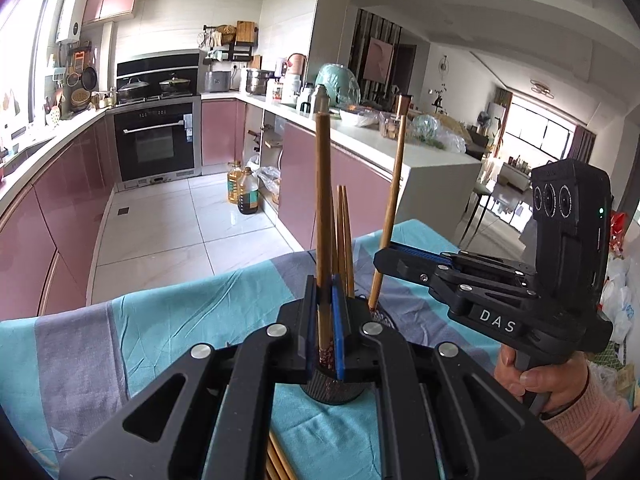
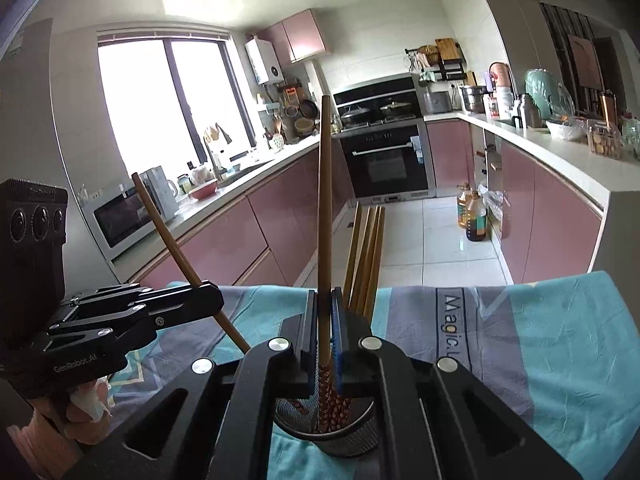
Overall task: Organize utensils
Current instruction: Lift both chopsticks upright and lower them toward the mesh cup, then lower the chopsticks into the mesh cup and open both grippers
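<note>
- The black mesh holder [image 2: 326,432] stands upright on the table, on a teal and grey cloth [image 2: 540,344], right under both grippers. It's already got several chopsticks [image 2: 366,256] standing in it – patterned red-brown ends down in the mesh, plain wooden ends up.
- Left gripper [image 1: 326,320]: closed tight on one chopstick [image 1: 322,200], held upright, with its patterned end down inside the holder [image 1: 332,390].
- Right gripper [image 2: 325,336]: also clamped on a single chopstick [image 2: 325,220], near vertical, its patterned end poking into the holder.
- From the left wrist camera the right gripper [image 1: 386,250] shows from the side, pinching a slightly tilted chopstick [image 1: 390,204] just beside the holder's rim.
- From the right wrist camera the left gripper [image 2: 218,300] comes in from the left, and its chopstick [image 2: 188,260] leans hard over – top end away to the left.
- A few more chopsticks [image 1: 280,462] lie flat on the cloth [image 1: 168,320] at the bottom edge of the left view, partly hidden under the gripper.
- Writing: "DAS" on the right gripper's body, "GenRobot.AI" on the left one, and "Magic." printed on the cloth – the rest of that word is hidden behind the gripper.
- Two oil bottles [image 2: 472,212] sit on the kitchen floor by the pink cabinets.
</note>
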Demonstrator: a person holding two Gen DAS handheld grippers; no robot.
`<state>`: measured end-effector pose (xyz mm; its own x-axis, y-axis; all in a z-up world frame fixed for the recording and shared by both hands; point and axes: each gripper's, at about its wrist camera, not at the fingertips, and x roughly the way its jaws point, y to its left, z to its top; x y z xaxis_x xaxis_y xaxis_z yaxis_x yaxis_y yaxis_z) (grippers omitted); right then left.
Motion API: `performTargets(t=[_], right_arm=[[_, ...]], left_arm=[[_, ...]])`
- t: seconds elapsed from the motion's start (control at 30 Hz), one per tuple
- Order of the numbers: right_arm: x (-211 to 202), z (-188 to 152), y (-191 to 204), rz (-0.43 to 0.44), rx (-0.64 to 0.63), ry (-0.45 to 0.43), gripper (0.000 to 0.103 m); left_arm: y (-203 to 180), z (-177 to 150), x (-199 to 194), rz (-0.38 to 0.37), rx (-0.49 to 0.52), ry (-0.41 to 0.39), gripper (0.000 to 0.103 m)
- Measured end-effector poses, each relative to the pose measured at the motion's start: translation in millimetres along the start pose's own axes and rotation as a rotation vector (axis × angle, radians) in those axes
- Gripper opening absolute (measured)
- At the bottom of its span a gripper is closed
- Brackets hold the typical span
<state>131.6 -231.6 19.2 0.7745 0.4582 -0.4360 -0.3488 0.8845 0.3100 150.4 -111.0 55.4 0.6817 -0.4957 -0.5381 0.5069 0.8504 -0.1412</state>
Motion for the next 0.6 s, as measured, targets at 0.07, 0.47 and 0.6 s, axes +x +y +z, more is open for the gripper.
performTargets(t=[0.07, 0.47, 0.6], right_arm=[[2.6, -3.6, 0.2, 0.004, 0.002, 0.018, 0.006], [21.1, -17.0, -7.1, -0.016, 0.026, 0.117, 0.006], [25.1, -16.5, -7.2, -0.021, 0.027, 0.125, 0.007]], left_arm=[[0.9, -2.4, 5.0, -0.006, 0.005, 0.018, 0.007], [5.0, -10.3, 37.0, -0.028, 0.025, 0.143, 0.008], [8.0, -7.2, 47.8, -0.022, 0.012, 0.153, 0.008]])
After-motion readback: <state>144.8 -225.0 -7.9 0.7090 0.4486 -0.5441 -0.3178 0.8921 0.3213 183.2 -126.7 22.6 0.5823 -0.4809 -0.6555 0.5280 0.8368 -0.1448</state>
